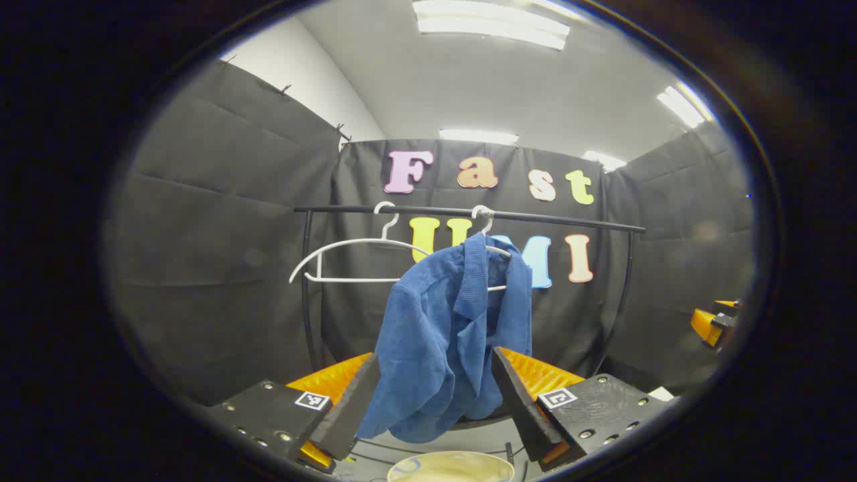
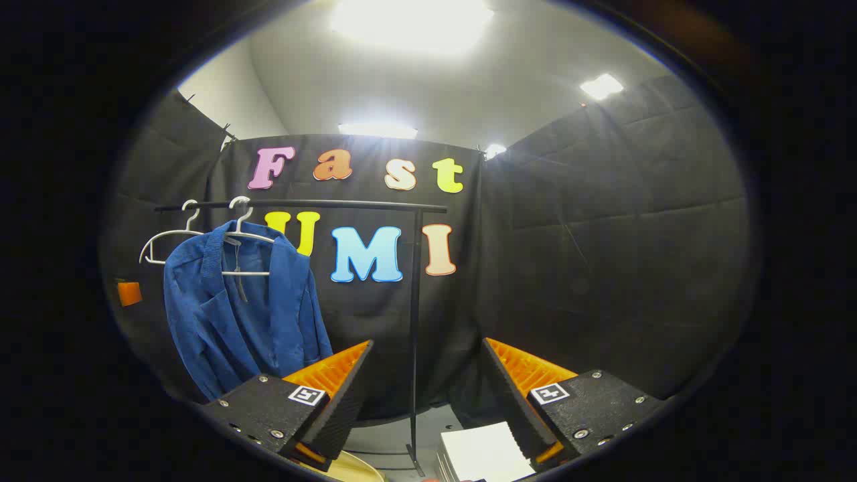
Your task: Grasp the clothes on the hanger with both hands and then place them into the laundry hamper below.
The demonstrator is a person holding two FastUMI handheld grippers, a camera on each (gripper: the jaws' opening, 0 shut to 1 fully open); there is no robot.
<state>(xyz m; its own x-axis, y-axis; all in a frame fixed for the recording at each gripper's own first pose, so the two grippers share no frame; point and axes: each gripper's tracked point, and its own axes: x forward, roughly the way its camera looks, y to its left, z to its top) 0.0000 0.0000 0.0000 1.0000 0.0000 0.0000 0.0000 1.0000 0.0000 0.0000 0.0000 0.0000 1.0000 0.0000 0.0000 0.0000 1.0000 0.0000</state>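
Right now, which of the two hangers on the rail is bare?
The left hanger is bare, its white frame fully exposed. The right hanger carries the blue jacket, draped over it, so little more than its hook shows.

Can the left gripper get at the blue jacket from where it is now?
Probably yes: the left gripper is open and the blue jacket hangs straight ahead between its fingers, with nothing in front of it.
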